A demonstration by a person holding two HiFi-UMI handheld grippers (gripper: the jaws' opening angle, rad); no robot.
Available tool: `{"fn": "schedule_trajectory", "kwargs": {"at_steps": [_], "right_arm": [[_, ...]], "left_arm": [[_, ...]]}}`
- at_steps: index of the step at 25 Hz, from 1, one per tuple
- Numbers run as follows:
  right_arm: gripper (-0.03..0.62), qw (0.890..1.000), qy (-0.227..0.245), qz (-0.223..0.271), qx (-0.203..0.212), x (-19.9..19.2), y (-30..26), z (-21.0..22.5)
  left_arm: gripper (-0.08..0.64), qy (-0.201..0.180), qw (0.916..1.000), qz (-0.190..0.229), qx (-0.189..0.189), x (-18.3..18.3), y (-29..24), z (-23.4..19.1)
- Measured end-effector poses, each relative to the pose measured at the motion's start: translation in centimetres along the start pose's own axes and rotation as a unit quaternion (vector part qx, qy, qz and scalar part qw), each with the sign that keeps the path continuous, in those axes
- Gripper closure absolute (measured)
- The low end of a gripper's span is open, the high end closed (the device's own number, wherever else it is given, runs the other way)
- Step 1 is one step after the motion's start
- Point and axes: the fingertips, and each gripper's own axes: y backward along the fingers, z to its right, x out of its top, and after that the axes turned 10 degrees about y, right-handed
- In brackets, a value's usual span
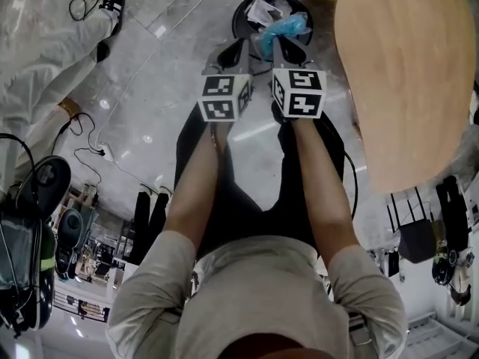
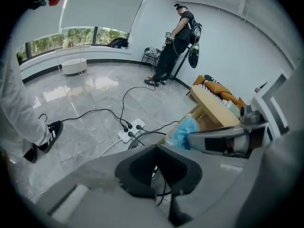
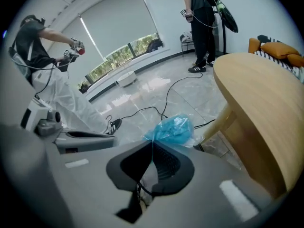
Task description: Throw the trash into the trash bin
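A black round trash bin (image 1: 241, 22) stands on the grey floor, with white paper (image 1: 262, 10) lying inside it. My right gripper (image 1: 280, 45) hangs over the bin's near rim, shut on a crumpled blue plastic piece of trash (image 1: 284, 27). In the right gripper view the blue trash (image 3: 172, 128) sticks out past the pinched jaw tips of that gripper (image 3: 152, 144). My left gripper (image 1: 236, 49) is close beside it on the left, also over the bin, jaws together and empty (image 2: 155, 147). The left gripper view shows the right gripper (image 2: 223, 139) with the blue trash (image 2: 183, 131).
A round wooden table (image 1: 408, 73) stands right of the bin. A white power strip (image 2: 130, 130) and black cables lie on the floor past the bin. A person in white (image 1: 45, 66) is at the left; another in black (image 2: 175, 42) stands farther off.
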Motion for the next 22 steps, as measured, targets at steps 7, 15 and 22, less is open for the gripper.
{"fn": "schedule_trajectory", "kwargs": {"at_steps": [7,15,22], "right_arm": [[0.577,0.999,-0.012,-0.032,-0.004,-3.0,-4.5,1.4],[0.577,0.998,-0.046,-0.050,-0.013,-6.9,-8.5,3.3],[0.522,0.995,-0.071,-0.065,-0.006,-9.3,-11.8,4.0]], "left_arm": [[0.541,-0.009,1.0000,-0.002,0.000,-0.8,-2.3,-1.1],[0.541,-0.025,0.9991,-0.032,-0.008,-2.9,-4.3,-1.2],[0.541,-0.038,0.9987,-0.033,-0.008,-3.2,-4.8,-1.3]]}}
